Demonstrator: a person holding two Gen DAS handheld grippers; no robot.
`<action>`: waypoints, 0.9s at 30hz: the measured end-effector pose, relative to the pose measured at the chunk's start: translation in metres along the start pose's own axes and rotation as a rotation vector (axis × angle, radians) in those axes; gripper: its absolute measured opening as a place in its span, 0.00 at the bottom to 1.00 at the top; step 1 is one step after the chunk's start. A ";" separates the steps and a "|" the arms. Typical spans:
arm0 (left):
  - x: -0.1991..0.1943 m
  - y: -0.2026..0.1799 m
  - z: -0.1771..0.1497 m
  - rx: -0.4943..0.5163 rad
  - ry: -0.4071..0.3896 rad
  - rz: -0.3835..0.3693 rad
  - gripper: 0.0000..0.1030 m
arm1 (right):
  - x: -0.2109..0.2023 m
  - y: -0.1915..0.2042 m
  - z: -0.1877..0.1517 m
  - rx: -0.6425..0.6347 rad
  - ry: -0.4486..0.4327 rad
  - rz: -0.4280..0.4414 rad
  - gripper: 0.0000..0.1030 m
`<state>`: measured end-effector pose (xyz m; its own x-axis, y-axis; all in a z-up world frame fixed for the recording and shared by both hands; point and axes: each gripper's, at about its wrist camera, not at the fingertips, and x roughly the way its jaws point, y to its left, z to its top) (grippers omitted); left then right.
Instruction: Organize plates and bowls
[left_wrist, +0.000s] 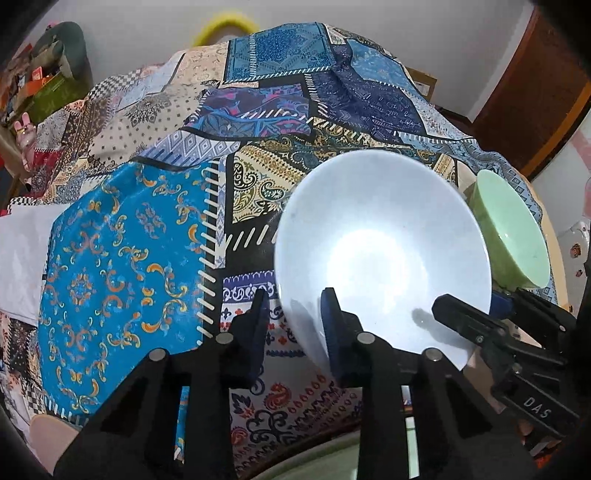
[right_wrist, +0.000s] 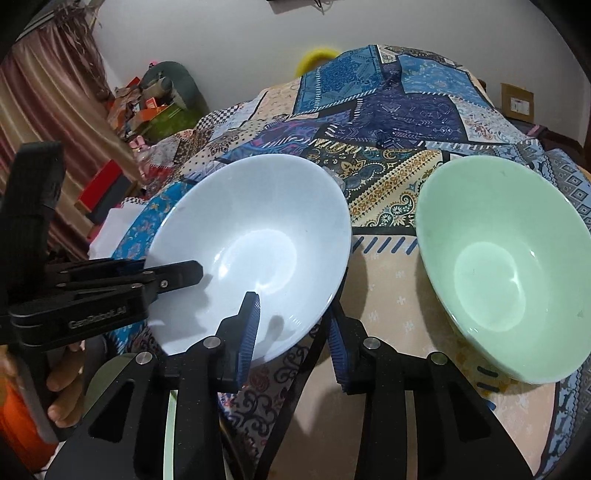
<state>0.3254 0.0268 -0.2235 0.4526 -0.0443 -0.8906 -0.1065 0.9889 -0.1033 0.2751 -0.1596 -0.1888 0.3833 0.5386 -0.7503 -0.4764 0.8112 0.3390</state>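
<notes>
Two grippers hold one white bowl (right_wrist: 255, 251) from opposite sides of its near rim, over a table under a patchwork cloth (left_wrist: 125, 251). In the left wrist view, the left gripper (left_wrist: 295, 328) has its jaws drawn in on the bowl's rim: one blue-padded finger sits inside the bowl and the other outside its wall, with the rim between them. In the right wrist view, the right gripper (right_wrist: 293, 332) clamps the rim the same way, its left pad (right_wrist: 249, 328) inside the bowl and its right pad under the outer wall. Whether the bowl's base touches the cloth I cannot tell; it looks tilted, its far rim higher than the near one.

A green bowl (right_wrist: 506, 269) stands on the cloth just right of the white one, close beside it but apart, mouth up and empty. Part of a greenish plate (right_wrist: 122, 369) shows at the near edge, below the grippers. Fingers of a hand (right_wrist: 61, 380) wrap the left gripper's handle at the left edge of the right wrist view
</notes>
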 end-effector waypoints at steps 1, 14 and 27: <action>0.000 -0.001 0.000 0.004 -0.004 0.005 0.26 | -0.001 0.000 0.001 0.000 -0.008 -0.009 0.32; -0.005 -0.009 -0.002 0.044 -0.020 0.023 0.18 | 0.005 0.004 0.007 0.022 -0.039 -0.063 0.25; -0.059 -0.021 -0.021 0.084 -0.087 0.028 0.19 | -0.032 0.024 -0.003 0.007 -0.081 -0.079 0.25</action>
<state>0.2822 0.0061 -0.1782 0.5262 -0.0072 -0.8503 -0.0474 0.9982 -0.0378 0.2486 -0.1579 -0.1585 0.4824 0.4897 -0.7263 -0.4367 0.8532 0.2852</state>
